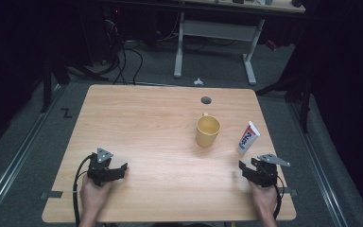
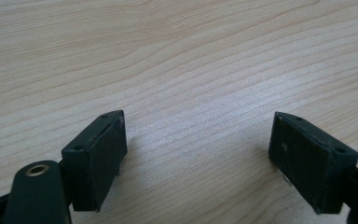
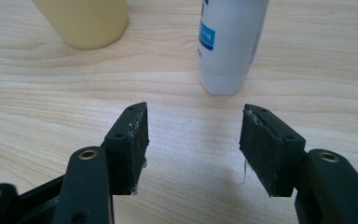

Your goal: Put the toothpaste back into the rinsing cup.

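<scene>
With its jaws parted and empty, the right hand-held gripper (image 3: pixel 193 135) should advance squarely onto the toothpaste tube (image 3: pixel 228 42), standing cap-down just ahead beside the yellow mug (image 1: pixel 207 131) on the tabletop (image 1: pixel 146 127), gripping low to avoid tipping it.

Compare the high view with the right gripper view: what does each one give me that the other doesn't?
High view alone: the whole table, its grommet hole, the left gripper open over bare wood, both hands, and the yellow mug seen whole with its open top.

Right gripper view alone: the black fingers close up, spread apart with nothing between them, and the toothpaste tube's cap end standing on the wood just ahead.

Both: the mug, the toothpaste tube, the right gripper and the tabletop.
</scene>
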Motion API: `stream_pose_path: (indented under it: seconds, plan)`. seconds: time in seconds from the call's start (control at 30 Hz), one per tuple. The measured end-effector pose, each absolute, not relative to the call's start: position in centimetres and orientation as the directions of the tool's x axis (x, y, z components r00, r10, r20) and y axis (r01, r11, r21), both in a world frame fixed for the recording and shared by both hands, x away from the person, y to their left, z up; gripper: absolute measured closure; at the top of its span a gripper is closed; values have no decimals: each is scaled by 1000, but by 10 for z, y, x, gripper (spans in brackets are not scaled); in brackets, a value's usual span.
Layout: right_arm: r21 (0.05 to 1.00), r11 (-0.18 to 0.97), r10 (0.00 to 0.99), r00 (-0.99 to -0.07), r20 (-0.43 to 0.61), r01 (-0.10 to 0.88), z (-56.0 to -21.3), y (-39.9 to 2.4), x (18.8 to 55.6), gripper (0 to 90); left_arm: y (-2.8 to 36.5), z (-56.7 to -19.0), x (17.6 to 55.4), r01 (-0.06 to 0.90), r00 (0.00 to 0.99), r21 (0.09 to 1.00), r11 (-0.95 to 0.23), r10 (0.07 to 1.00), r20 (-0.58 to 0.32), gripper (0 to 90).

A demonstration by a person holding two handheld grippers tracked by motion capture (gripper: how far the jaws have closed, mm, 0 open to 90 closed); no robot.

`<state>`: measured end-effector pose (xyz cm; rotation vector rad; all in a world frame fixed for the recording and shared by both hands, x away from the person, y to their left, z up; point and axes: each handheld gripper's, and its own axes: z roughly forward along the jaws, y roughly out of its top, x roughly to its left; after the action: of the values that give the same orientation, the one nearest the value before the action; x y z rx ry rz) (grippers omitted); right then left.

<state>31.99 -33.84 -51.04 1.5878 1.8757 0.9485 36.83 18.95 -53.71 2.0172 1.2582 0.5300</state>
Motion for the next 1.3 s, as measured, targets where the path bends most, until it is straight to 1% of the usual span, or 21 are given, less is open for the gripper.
stream_pose_path:
  seconds: [0.17, 0.23, 0.5, 1.1, 1.17, 1.2, 1.3]
  plan:
    - [779, 73, 978, -197, 65, 623, -505, -337, 321, 407, 190, -537, 368, 612, 447, 735, -291, 895, -18, 197]
    - [781, 84, 980, -194, 49, 619, -502, -336, 322, 383, 190, -537, 368, 612, 447, 735, -291, 895, -18, 196]
    - [797, 101, 980, -196, 22, 595, -488, -334, 329, 362, 190, -537, 368, 612, 447, 735, -292, 894, -17, 197]
    - [813, 108, 981, -196, 8, 572, -468, -333, 346, 359, 190, -537, 368, 612, 447, 735, -292, 894, -17, 196]
    - [815, 108, 981, -196, 6, 570, -467, -333, 349, 374, 190, -537, 368, 612, 447, 735, -292, 894, -18, 196]
    - [812, 101, 984, -176, 2, 575, -466, -333, 350, 386, 190, -537, 368, 612, 447, 735, -292, 894, -18, 196]
    - [809, 98, 987, -161, -4, 580, -465, -333, 354, 390, 189, -537, 368, 612, 447, 735, -291, 894, -18, 196]
